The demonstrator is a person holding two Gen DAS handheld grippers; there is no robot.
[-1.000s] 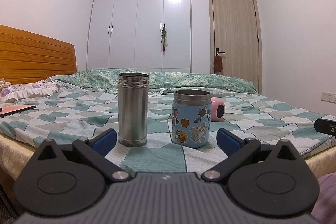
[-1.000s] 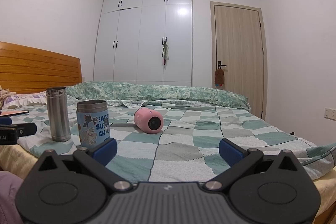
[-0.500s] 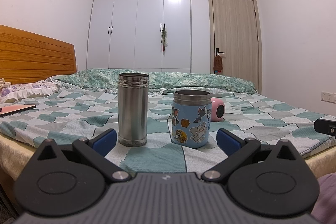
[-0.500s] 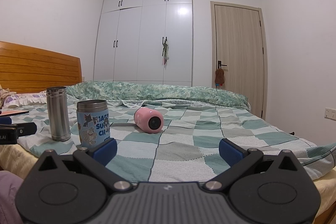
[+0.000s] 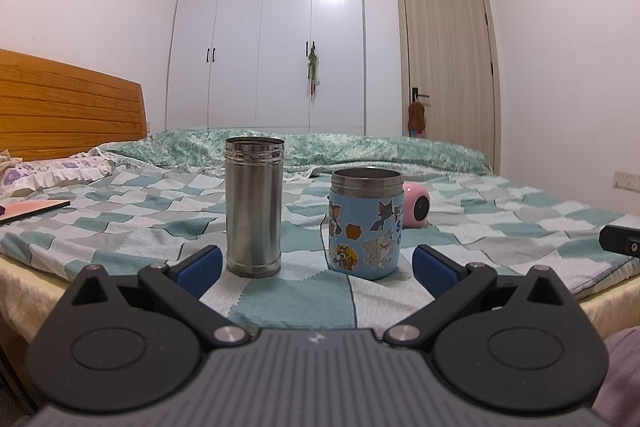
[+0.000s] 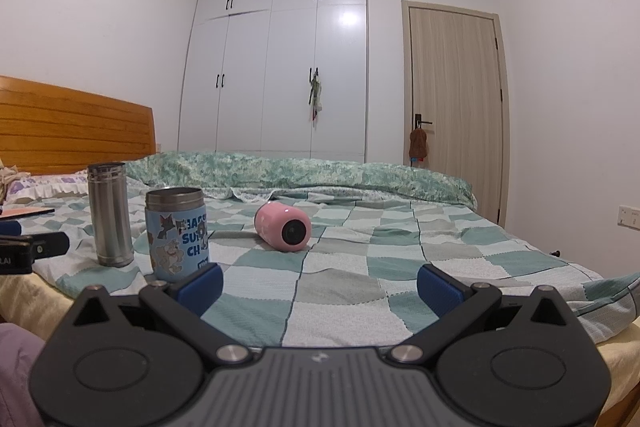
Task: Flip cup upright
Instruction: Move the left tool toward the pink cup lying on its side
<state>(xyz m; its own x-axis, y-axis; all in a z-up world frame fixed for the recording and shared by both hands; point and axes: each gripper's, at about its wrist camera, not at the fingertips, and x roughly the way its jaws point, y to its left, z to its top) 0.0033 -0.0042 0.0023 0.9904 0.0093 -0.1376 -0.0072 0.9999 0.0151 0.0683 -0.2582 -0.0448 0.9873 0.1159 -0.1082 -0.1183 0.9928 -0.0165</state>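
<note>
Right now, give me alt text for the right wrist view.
A pink cylindrical cup lies on its side on a green checkered bedspread, ahead of the open, empty right claw. A blue cartoon-sticker steel cup and tall steel tumbler stand upright at left.

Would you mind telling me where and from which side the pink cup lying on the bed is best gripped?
Probably across the round body of the pink cup, mid-length, coming in with the right gripper, which is open and faces it. It lies on its side on the bed with one round end toward the camera, so fingers either side of the barrel should suit tipping it upright.
</note>
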